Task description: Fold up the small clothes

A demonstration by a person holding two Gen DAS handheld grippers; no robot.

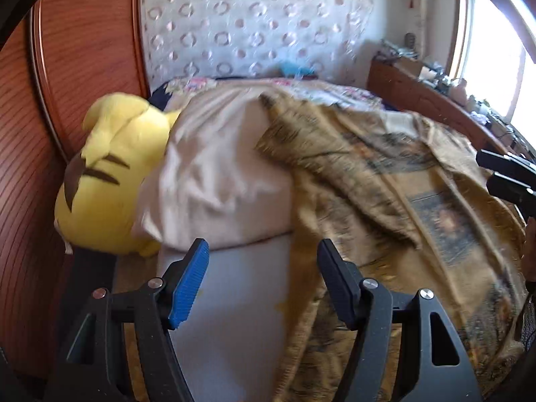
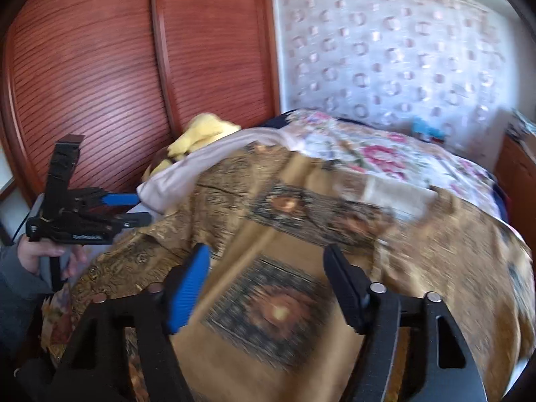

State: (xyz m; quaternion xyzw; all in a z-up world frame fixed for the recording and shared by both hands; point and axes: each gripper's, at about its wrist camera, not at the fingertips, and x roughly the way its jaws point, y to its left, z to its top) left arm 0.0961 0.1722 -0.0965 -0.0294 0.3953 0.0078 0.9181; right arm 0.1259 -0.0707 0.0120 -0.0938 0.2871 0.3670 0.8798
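A pale pink-white garment lies crumpled on the bed beside a brown patterned blanket. It shows in the right wrist view as a light strip at the blanket's far left edge. My left gripper is open and empty, just short of the garment's near edge. It also shows in the right wrist view, hand-held at the left. My right gripper is open and empty above the blanket. Its fingers show at the right edge of the left wrist view.
A yellow plush toy lies against the red-brown slatted wardrobe doors at the left. A floral bedspread covers the far bed. A wooden dresser with clutter stands by the bright window at right.
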